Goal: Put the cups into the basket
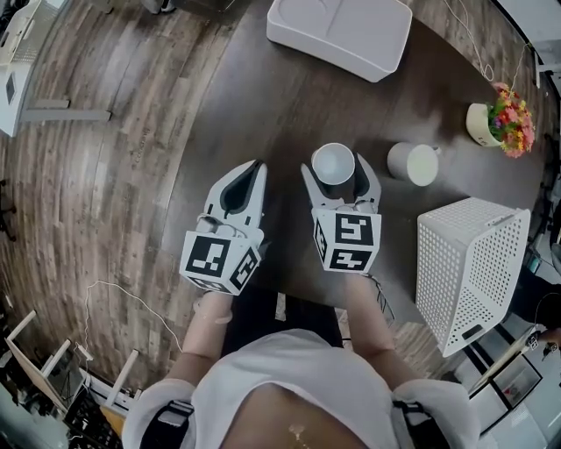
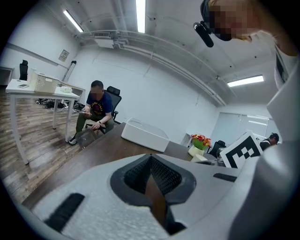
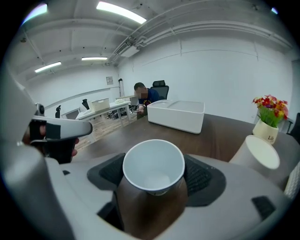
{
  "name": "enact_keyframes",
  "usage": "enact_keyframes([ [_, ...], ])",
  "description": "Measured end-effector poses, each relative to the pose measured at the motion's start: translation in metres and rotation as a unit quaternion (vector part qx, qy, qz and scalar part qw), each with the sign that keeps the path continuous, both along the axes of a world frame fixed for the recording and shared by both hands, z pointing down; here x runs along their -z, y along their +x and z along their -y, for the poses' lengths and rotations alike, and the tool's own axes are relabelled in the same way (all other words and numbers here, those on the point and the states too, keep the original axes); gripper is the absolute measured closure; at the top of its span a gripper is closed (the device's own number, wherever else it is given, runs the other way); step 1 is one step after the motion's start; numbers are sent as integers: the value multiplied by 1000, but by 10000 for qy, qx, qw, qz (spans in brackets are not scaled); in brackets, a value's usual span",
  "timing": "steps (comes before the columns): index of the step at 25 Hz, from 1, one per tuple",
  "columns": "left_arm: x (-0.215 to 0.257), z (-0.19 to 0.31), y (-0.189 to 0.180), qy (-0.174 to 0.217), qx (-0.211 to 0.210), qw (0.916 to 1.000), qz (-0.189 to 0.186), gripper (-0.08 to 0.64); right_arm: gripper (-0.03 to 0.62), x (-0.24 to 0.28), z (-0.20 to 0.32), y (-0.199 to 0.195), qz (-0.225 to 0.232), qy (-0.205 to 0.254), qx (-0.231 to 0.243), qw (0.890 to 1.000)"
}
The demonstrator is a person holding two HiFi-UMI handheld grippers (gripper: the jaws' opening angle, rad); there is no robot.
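- right gripper: fingers apart around the upright cup, so squeeze gently, looks crushable
- left gripper: fingers together, empty, keep it left of the cup

Place: open-plan office or lab workroom
Ceiling: long white strip lights, exposed grey pipes
Furniture: white-topped desk, black swivel office chair, dark brown wooden table
Floor: grey-brown wood planks
People: seated person at the far end
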State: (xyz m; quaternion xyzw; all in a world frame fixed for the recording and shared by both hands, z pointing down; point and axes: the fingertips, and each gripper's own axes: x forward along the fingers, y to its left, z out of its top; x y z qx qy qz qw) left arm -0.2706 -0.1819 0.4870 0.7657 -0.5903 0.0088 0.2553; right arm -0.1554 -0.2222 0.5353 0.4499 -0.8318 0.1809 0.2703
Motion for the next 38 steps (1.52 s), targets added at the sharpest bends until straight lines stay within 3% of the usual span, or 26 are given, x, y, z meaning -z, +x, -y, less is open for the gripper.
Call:
enact_keyframes([
  [8, 10, 2, 2, 135, -61, 9999, 25, 549, 207, 18, -2, -1, 100, 135, 81, 9998],
  [13, 41, -5, -2, 354, -127, 9993, 51, 551, 207, 55, -13, -12, 211, 334, 187, 9990],
  [18, 80, -4, 4, 758, -358, 9964, 146, 551, 207, 96, -22, -19, 329, 632, 244, 9972],
  [28, 130, -32, 23, 1206, -911, 9882, 235, 551, 207, 153, -64, -17, 369, 1102, 95, 9932],
  [32, 136, -39, 43, 1300, -1277, 9829, 275, 551, 207, 168, -80, 0, 327, 1235, -107, 9917],
  [38, 148, -45, 107, 1490, -1956, 9690, 256, 551, 207, 177, -94, 60, 215, 1293, -714, 9888],
])
